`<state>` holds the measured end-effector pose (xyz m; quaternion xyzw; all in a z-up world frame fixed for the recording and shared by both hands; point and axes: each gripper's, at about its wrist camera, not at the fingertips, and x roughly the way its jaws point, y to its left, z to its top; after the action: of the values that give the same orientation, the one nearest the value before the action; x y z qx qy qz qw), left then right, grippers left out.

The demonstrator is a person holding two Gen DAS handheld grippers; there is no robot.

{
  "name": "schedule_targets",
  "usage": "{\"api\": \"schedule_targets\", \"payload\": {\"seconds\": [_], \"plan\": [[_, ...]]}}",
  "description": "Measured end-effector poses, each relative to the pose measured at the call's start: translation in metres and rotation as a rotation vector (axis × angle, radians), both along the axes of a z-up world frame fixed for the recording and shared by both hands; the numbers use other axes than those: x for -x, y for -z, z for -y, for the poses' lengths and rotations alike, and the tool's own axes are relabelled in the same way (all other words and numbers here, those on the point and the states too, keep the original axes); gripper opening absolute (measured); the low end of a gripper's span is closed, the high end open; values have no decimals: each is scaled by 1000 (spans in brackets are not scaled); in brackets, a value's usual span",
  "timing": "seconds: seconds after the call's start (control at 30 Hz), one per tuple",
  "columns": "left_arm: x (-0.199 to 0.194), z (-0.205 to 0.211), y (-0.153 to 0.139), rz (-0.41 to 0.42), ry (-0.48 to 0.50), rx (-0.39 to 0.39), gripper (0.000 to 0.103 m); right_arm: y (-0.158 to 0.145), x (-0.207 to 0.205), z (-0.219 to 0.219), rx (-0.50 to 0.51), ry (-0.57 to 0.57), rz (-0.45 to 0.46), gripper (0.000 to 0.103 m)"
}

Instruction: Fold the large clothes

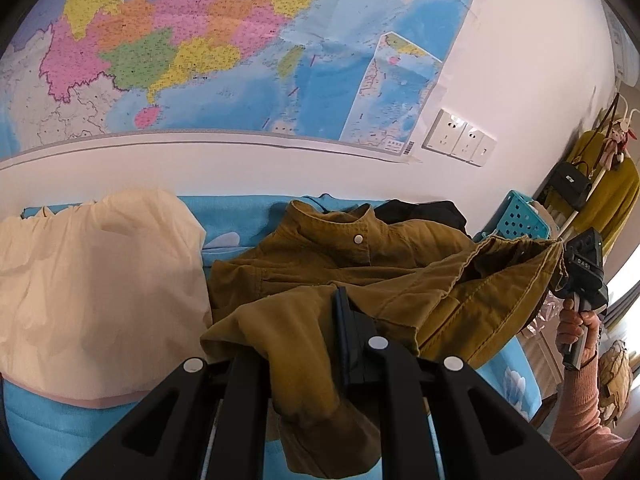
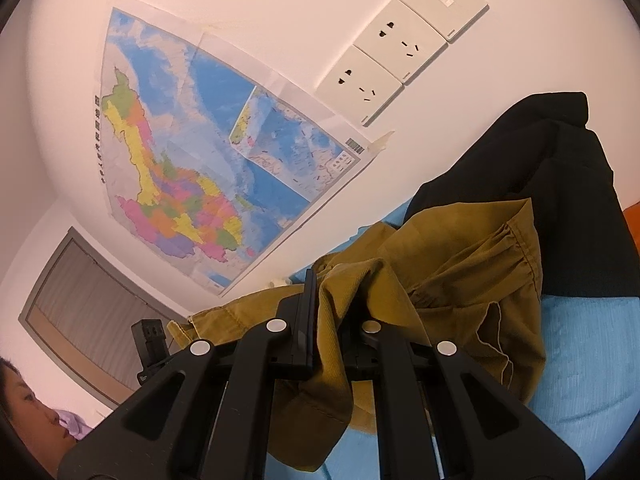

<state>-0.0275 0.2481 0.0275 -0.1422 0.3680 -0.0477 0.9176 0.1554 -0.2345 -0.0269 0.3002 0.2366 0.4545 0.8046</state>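
An olive-brown corduroy jacket [image 1: 360,264] with a snap button at the collar lies on a blue bed sheet [image 1: 40,432]. My left gripper [image 1: 308,332] is shut on a fold of the jacket, which hangs between its fingers. My right gripper [image 2: 332,312] is shut on another edge of the same jacket [image 2: 460,280] and lifts it. The right gripper also shows in the left wrist view [image 1: 584,276], at the far right, holding the raised hem.
A cream garment [image 1: 96,276] lies left of the jacket. A black garment [image 2: 540,200] lies behind it. A wall map [image 1: 200,52] and sockets [image 1: 460,140] are on the wall. A teal basket [image 1: 520,220] and a coat rack [image 1: 600,176] stand at right.
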Motion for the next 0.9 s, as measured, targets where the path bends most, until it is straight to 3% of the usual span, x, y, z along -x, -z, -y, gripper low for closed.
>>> {"api": "schedule_targets", "payload": {"seconds": [0.9], "plan": [[-60,-16,30,-79,-53,2,11,6,-50,-19,35,28,-84,7]]}}
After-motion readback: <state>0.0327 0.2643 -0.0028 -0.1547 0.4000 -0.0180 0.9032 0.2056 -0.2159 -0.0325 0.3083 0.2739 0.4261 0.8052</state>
